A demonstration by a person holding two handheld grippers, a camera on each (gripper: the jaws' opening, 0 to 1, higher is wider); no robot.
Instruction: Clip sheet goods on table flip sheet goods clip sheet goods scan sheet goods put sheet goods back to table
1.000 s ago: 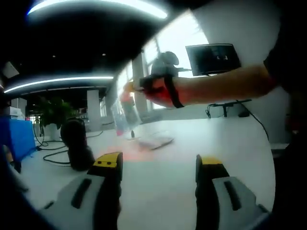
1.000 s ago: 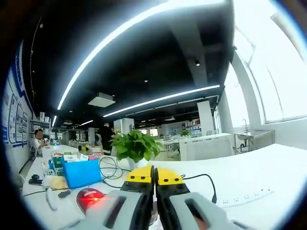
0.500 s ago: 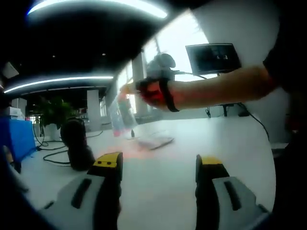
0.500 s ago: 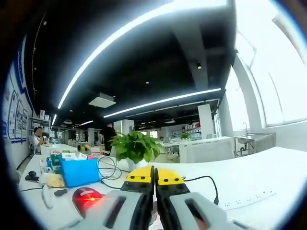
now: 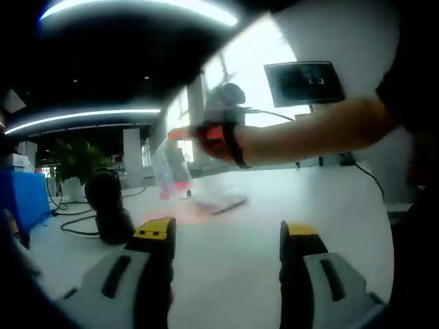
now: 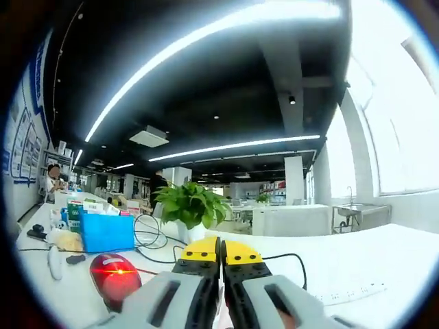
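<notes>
Above the scanner (image 5: pixel 110 205) my right gripper (image 5: pixel 180 133) pinches the clear sheet goods (image 5: pixel 170 168) hanging long-axis down — my left gripper (image 5: pixel 226 240) waits open, empty, nearer the counter (image 5: pixel 226 274).

Right tool (image 5: pixel 180 133) and its clear sheet goods (image 5: pixel 170 168) shifted left, toward the dark scanner (image 5: pixel 110 205)

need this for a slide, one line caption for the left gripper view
Right gripper holds a clear sheet above the white table near the scanner.
</notes>
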